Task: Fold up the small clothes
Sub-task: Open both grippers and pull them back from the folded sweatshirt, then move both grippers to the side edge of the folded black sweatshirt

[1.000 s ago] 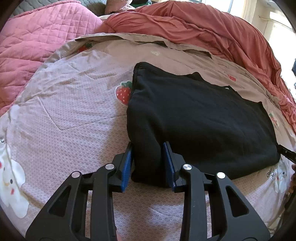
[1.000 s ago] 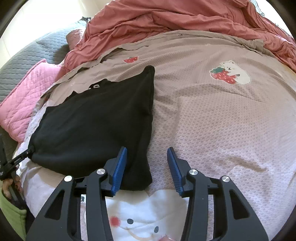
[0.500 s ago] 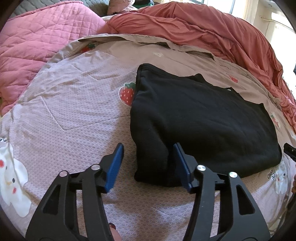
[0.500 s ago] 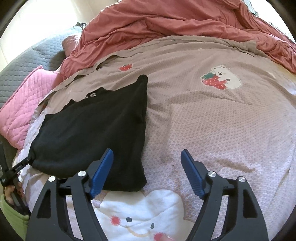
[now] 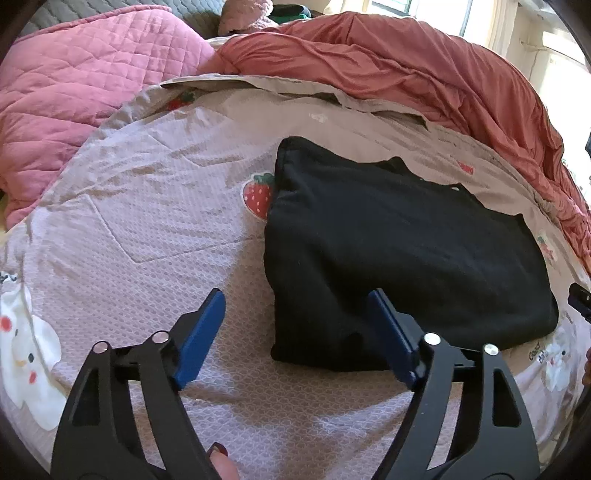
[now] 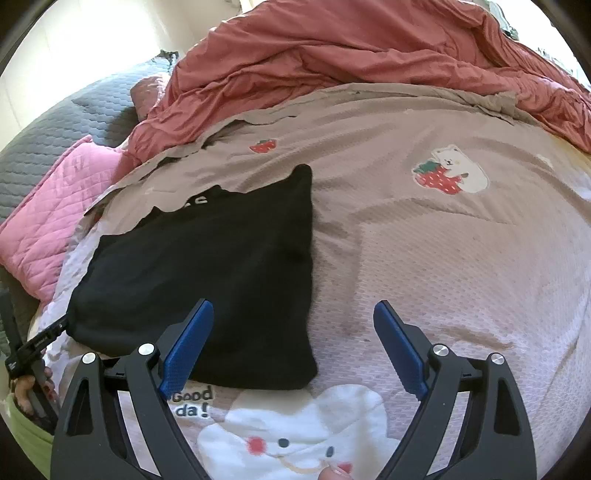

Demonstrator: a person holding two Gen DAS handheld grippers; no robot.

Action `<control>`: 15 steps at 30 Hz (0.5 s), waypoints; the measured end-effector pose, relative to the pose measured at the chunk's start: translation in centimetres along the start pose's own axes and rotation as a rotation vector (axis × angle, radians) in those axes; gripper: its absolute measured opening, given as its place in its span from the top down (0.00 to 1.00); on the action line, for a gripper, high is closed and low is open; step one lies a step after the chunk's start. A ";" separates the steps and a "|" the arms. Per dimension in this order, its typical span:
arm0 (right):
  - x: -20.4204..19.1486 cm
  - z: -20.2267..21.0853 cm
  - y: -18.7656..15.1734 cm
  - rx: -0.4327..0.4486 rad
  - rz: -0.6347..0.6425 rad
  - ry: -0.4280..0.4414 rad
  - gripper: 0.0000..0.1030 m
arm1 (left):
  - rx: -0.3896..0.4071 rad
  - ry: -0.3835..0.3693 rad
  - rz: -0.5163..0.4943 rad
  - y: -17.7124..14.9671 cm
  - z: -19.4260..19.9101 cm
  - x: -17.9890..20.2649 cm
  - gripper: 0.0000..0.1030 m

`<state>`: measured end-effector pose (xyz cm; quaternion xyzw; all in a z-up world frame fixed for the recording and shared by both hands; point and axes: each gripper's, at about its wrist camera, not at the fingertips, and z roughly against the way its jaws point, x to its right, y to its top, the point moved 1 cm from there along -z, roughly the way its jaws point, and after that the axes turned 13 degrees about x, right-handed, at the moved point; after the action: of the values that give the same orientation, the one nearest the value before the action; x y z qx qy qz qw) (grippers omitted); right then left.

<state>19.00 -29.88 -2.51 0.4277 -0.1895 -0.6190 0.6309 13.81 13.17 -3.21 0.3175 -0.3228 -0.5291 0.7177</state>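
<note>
Black garment (image 5: 399,258) released after a fold

Both the left gripper (image 5: 295,321) and right gripper (image 6: 293,332) have just been opened wide; nothing is held, and the fold is judged set.

Bright daylight from a blown-out window (image 5: 391,4) beyond the red duvet (image 5: 424,70). Glare at the top left of the right wrist view. Soft shadows beside the black garment (image 5: 399,251), itself nearly detailless. Strong fisheye bending, dark vignette at corners. Mostly sharp, slightly soft at rims.
</note>
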 end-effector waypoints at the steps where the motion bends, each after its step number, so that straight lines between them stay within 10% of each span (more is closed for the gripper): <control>1: -0.3 0.0 0.0 0.002 0.005 0.004 0.15 | 0.004 0.001 0.003 0.0 0.1 0.0 0.26; 15: -10.9 -1.0 -0.2 0.012 0.183 0.186 0.15 | 0.064 0.040 0.038 1.0 0.9 -1.2 0.11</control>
<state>17.90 -19.25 -0.10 0.4678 -0.1719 -0.5155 0.6971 13.33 14.48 -2.04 0.3445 -0.3308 -0.4984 0.7235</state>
